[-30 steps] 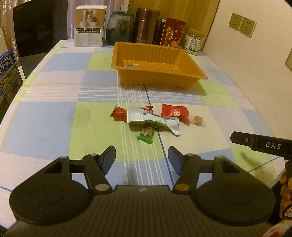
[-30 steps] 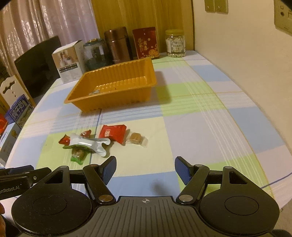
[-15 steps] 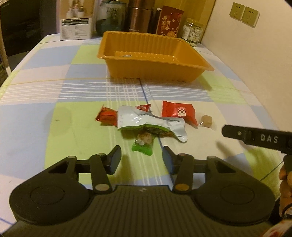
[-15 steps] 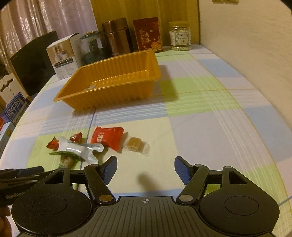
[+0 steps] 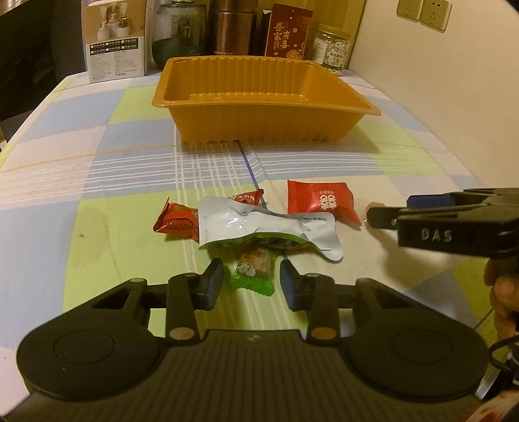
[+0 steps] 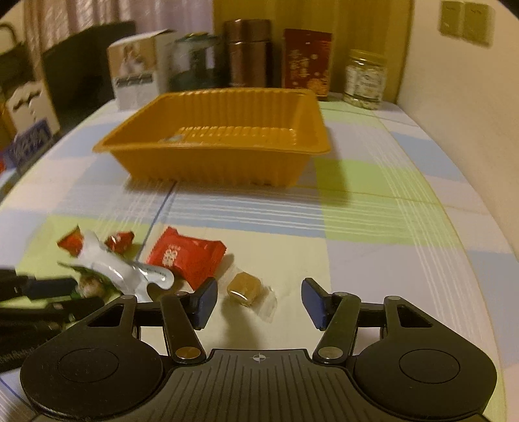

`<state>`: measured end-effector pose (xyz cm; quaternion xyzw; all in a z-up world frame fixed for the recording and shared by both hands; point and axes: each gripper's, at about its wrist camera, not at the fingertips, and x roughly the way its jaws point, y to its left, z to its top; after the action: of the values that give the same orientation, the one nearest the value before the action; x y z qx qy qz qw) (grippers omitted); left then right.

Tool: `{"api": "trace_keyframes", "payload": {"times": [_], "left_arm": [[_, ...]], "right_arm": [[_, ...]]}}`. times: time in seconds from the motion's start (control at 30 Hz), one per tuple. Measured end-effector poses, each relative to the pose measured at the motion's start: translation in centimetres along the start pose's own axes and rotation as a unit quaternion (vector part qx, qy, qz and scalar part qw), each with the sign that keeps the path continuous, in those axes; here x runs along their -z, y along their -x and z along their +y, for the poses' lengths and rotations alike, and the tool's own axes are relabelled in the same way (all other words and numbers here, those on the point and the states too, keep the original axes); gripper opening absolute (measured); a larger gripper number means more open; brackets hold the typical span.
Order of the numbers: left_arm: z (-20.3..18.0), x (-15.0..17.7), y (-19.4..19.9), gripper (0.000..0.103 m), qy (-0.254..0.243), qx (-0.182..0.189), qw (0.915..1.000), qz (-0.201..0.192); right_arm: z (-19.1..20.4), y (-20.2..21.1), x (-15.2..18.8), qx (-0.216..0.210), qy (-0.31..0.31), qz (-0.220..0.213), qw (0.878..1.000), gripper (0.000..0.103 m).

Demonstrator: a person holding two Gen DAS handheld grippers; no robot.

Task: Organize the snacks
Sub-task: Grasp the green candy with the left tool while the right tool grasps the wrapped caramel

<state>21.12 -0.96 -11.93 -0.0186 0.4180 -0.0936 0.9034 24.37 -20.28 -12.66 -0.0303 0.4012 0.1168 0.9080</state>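
- The left gripper (image 5: pixel 251 285) sits low over the checked tablecloth (image 5: pixel 97 207), its jaws narrowed and just been closing, with the green-wrapped candy (image 5: pixel 254 272) between them; small gaps show on both sides, so the pads do not press it yet.
- The right gripper (image 6: pixel 259 300) is lower right of the snack pile; its jaws stand moderately wide and have just been closing, with the clear-wrapped brown candy (image 6: pixel 248 290) lying between them, nearer the left finger and touching neither pad.
- Just beyond the green candy lies a crumpled silver pouch (image 5: pixel 259 227), its edge overlapping the candy's far end.
- A red foil candy (image 5: pixel 177 220) pokes out from the pouch's left side, and a smaller red twist wrapper (image 5: pixel 248 197) shows behind it.
- A flat red packet (image 5: pixel 321 201) with white characters lies to the right of the pouch, near the brown candy.
- Farther back, well apart from the pile, stands the ribbed orange plastic tray (image 5: pixel 259 120); a small pale scrap lies on its floor in the right wrist view.
- Along the table's far edge stand a white carton (image 5: pixel 115 42), a dark glass jar (image 5: pixel 180 32), a brown metal canister (image 5: pixel 232 29), a red gift box (image 5: pixel 287 31) and a clear plastic jar (image 5: pixel 332 50).
- Wall sockets (image 5: pixel 421 13) sit on the cream wall at upper right.
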Motion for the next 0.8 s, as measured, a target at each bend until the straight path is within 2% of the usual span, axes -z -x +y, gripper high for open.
{"api": "trace_keyframes", "payload": {"times": [0.17,0.27,0.4,0.5,0.53,0.57,0.8], "left_arm": [[-0.2,0.2,0.0,0.034,-0.009,0.0,0.9999,-0.005],[-0.1,0.3,0.1,0.034,-0.007,0.0,1.0,-0.007],[0.0,0.6,0.3,0.034,-0.002,0.001,0.9999,-0.011],[-0.1,0.8,0.4,0.034,-0.007,0.001,0.9999,-0.012],[-0.1,0.7,0.4,0.034,-0.008,0.001,0.9999,-0.012],[-0.1,0.7,0.3,0.034,-0.009,0.001,0.9999,-0.011],[-0.3,0.8,0.2,0.034,-0.019,-0.002,0.9997,-0.015]], "right_arm": [[0.8,-0.8,0.7,0.004,0.056,0.008,0.998,0.058],[1.0,-1.4,0.6,0.005,0.074,-0.004,0.997,0.058],[0.7,-2.0,0.2,-0.003,0.067,-0.007,0.998,0.037],[0.8,-2.0,0.1,-0.003,0.066,-0.007,0.998,0.035],[0.8,-1.9,0.1,-0.005,0.061,-0.004,0.998,0.026],[0.8,-1.8,0.1,-0.012,0.058,0.0,0.998,0.023],[1.3,-0.6,0.8,-0.023,0.033,0.008,0.999,0.023]]}}
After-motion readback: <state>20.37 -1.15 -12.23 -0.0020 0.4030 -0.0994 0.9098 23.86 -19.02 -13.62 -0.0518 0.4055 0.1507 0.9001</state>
